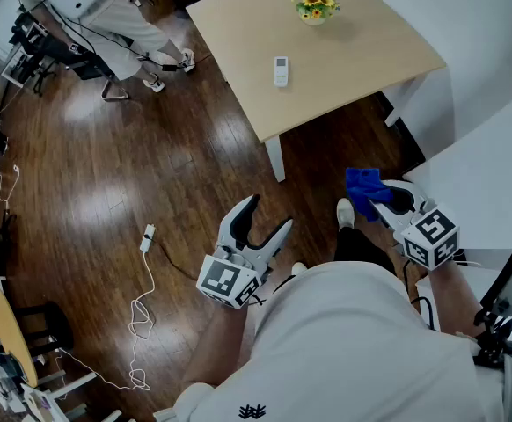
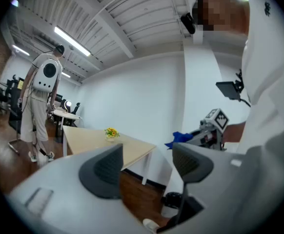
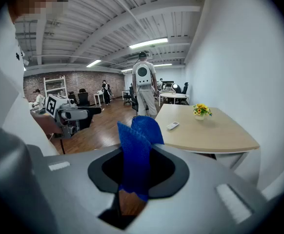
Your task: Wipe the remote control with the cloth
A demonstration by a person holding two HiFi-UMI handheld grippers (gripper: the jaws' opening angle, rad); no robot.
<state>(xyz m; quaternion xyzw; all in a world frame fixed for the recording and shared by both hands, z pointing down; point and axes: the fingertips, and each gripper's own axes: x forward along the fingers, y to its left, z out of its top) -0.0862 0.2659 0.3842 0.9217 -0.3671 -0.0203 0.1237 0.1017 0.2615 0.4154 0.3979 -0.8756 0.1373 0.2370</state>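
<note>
Head view shows the right claw (image 1: 381, 197) pinching the blue cloth (image 1: 362, 183), while the left claw (image 1: 267, 216) has its jaws spread with nothing between them. The remote control (image 1: 281, 70) lies on the table (image 1: 362, 60), well ahead of both claws.

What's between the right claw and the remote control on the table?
In the head view, only bare wood floor and the table edge separate the right claw from the remote control.
</note>
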